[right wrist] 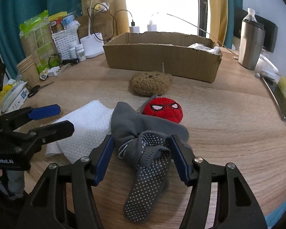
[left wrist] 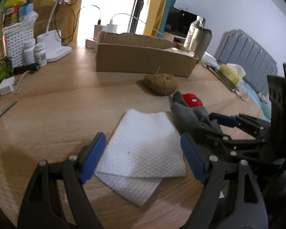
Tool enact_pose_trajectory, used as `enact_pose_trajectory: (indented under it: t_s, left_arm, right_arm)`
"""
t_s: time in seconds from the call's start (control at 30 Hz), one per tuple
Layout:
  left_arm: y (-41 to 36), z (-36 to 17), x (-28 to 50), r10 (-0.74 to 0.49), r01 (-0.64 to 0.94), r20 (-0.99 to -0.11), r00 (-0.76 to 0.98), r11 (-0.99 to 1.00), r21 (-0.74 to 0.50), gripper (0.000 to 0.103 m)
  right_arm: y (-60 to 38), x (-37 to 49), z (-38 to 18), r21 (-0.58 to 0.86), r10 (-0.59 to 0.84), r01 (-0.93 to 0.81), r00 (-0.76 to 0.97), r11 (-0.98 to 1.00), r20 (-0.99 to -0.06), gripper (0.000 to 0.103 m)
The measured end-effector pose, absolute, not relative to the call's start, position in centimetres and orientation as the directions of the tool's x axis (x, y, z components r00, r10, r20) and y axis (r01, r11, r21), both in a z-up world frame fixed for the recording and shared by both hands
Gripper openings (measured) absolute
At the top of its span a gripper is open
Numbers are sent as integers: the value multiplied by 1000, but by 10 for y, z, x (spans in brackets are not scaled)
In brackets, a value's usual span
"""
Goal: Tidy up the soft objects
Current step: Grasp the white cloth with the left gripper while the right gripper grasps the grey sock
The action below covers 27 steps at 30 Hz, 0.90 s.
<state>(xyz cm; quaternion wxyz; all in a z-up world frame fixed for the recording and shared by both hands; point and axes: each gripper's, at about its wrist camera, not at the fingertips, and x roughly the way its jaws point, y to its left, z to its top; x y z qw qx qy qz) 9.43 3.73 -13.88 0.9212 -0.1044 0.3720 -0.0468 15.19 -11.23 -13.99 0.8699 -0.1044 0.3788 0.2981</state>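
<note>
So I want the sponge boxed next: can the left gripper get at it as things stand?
Probably yes. The left gripper is open over the white cloth, and bare table lies between it and the brown sponge; nothing blocks that path.

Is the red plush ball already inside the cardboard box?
No, the red plush ball lies on the table in front of the cardboard box, beside the grey sock.

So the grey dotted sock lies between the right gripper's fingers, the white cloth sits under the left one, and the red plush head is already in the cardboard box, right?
Not quite. The red plush head is not in the cardboard box; it lies on the table beside the grey sock, as the right wrist view shows. The rest holds.
</note>
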Motion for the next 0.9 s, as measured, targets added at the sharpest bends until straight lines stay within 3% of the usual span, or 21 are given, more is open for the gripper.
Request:
enact_pose_trajectory:
  t_s: [0.63,0.73,0.8,0.83,0.9]
  left_arm:
    - [9,-153,103,-54,58,-750,659,998,-21,80]
    - [10,-152,101,-40,47,-745,666,999,-12,67]
    - [13,-150,101,-35,37,-743,669,999,-13,43]
    - [13,-149,101,-35,37,-743,668,999,-14,40]
    - [15,-148,101,-37,34,-744,667,999,-19,26]
  right_arm:
    - [-116,148,-138,27,463,-637,529,770,-711,47]
    - [-120,148,-136,28,465,-638,531,770,-708,44]
    - [-122,148,-135,27,467,-637,533,770,-706,42]
    - [-123,148,-135,28,468,-638,534,770,-705,32]
    - [-126,147,-133,29,470,-638,536,770,-701,28]
